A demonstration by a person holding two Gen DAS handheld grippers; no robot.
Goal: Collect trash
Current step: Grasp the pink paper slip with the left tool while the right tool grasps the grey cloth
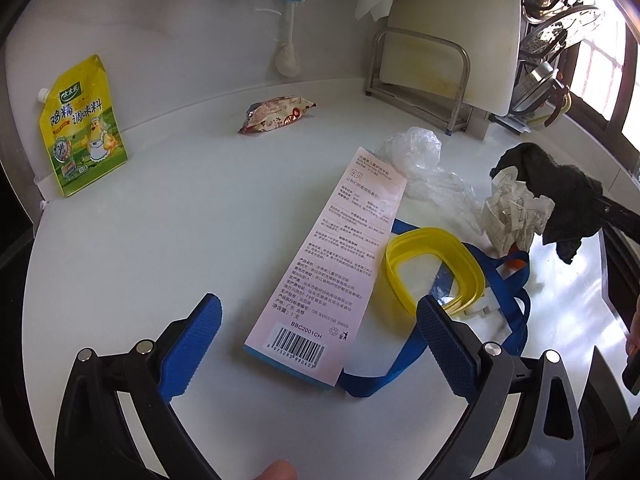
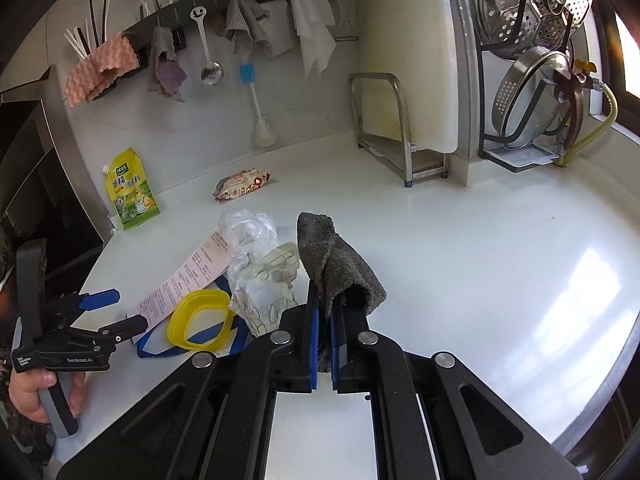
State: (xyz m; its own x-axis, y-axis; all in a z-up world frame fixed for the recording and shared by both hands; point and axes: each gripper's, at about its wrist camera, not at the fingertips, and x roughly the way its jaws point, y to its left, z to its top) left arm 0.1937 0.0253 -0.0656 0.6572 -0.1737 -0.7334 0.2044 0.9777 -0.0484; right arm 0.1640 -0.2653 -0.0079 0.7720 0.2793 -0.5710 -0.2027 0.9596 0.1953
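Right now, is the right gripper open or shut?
Shut: the right gripper pinches the dark grey cloth, its blue pads pressed against the fabric.

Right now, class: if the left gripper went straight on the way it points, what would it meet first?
Probably the pink printed card, which lies between the open left gripper fingers; the yellow plastic ring sits just right, though depth is uncertain.

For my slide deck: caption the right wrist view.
Right gripper clamps a dark grey cloth above the white counter, trash pile and open left gripper alongside.
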